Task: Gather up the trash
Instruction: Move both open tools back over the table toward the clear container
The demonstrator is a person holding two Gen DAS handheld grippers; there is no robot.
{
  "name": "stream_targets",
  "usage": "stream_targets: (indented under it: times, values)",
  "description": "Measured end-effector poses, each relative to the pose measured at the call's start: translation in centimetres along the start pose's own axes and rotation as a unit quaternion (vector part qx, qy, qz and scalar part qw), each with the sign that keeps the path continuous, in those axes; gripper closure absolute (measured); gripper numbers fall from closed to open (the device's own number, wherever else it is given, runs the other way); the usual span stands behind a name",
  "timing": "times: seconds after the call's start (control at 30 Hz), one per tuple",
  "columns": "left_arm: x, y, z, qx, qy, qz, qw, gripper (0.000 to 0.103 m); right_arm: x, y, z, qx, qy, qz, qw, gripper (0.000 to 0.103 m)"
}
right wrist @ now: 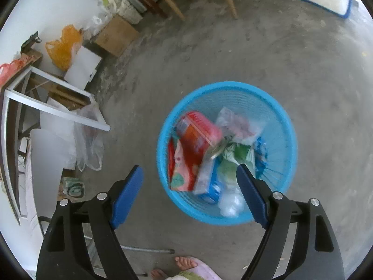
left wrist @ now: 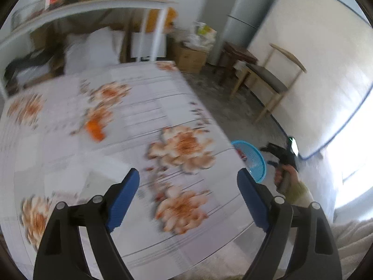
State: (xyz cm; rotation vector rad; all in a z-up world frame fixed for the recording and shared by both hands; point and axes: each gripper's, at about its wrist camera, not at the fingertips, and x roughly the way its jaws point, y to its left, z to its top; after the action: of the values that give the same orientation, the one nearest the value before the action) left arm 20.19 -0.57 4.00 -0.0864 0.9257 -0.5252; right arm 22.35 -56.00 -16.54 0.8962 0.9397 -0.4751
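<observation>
I hold two tongs, one in each hand. My left tongs (left wrist: 187, 194) gape wide over the table (left wrist: 144, 98) with the flowered cloth, nothing between the blue pads. My right tongs (right wrist: 188, 196) are spread just as wide above the floor (right wrist: 291, 70) and grip nothing either.

On the cloth I count one piece of trash: an orange scrap (left wrist: 95, 129), ahead of my left tongs and off to their left, well apart from the pads. It is too blurred to tell which way its long axis runs.

One blue basket (right wrist: 285, 126) stands on the floor, just ahead of my right tongs; my right pad overlaps its near rim in that view. Inside, the wrappers lie heaped and crossed: a red packet (right wrist: 198, 133) with its long axis slanting away to the right, a pink patterned one (right wrist: 184, 170) beside it nearer my tongs, a clear bag (right wrist: 237, 123) at the far side, green wrappers (right wrist: 237, 156) in the middle, a blue packet (right wrist: 213, 187) and a white crumple (right wrist: 230, 201) nearest me. The exact count in the heap I cannot tell.

Only the left view shows the table, the orange scrap and my right hand (left wrist: 285, 175) on its handle, with a slice of the basket past the table's right edge. Only the right view shows the basket's contents and my bare toes (right wrist: 185, 262) below.
</observation>
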Motion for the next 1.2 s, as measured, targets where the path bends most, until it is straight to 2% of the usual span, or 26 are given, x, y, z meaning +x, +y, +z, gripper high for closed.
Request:
stream_targets:
  times: [0.17, 0.33, 0.47, 0.57, 0.63, 0.73, 0.8, 0.83, 0.93, 1.03, 1.1, 1.2]
  values:
    - [-2.3, 3.9, -1.1, -0.031, -0.027, 0.016, 0.9990, 0.020, -6.3, -1.5, -3.4, 0.002, -0.030, 0.017, 0.999, 0.025]
    - [-5.2, 6.9, -2.3, -0.053, -0.058, 0.043, 0.9960, 0.020, -12.0, 0.7, -7.6, -0.056, -0.038, 0.042, 0.997, 0.025]
    - [-6.7, 10.0, -3.6, -0.087, -0.068, 0.065, 0.9918, 0.020, -15.6, 5.7, -10.1, -0.138, -0.032, 0.083, 0.986, 0.025]
    - [-7.3, 11.9, -4.6, -0.110, -0.073, 0.082, 0.9879, 0.020, -17.7, 11.7, -11.5, -0.207, -0.032, 0.124, 0.970, 0.024]
    - [-7.4, 13.1, -5.4, -0.128, -0.078, 0.082, 0.9854, 0.020, -18.6, 16.5, -13.0, -0.254, -0.023, 0.170, 0.952, 0.024]
    - [-7.0, 14.5, -5.9, -0.144, -0.088, 0.080, 0.9823, 0.020, -18.2, 22.0, -16.3, -0.290, 0.028, 0.243, 0.925, 0.024]
    - [-6.4, 14.9, -5.9, -0.142, -0.097, 0.080, 0.9818, 0.020, -17.0, 25.3, -19.4, -0.312, 0.081, 0.277, 0.905, 0.025]
    - [-5.9, 15.2, -5.8, -0.140, -0.100, 0.074, 0.9824, 0.020, -15.8, 27.3, -21.7, -0.328, 0.116, 0.285, 0.893, 0.024]
    - [-3.7, 16.5, -5.4, -0.154, -0.078, 0.057, 0.9833, 0.022, -13.1, 30.4, -26.6, -0.363, 0.172, 0.263, 0.877, 0.026]
    - [-1.5, 17.5, -5.2, -0.175, -0.055, 0.030, 0.9826, 0.031, -11.0, 32.0, -29.6, -0.367, 0.209, 0.249, 0.872, 0.031]
    - [-0.4, 17.5, -5.2, -0.176, -0.039, 0.014, 0.9835, 0.039, -10.2, 32.4, -30.2, -0.362, 0.219, 0.243, 0.873, 0.032]
    - [0.4, 16.4, -5.7, -0.166, -0.022, -0.011, 0.9858, 0.042, -9.2, 33.1, -30.5, -0.359, 0.225, 0.232, 0.876, 0.034]
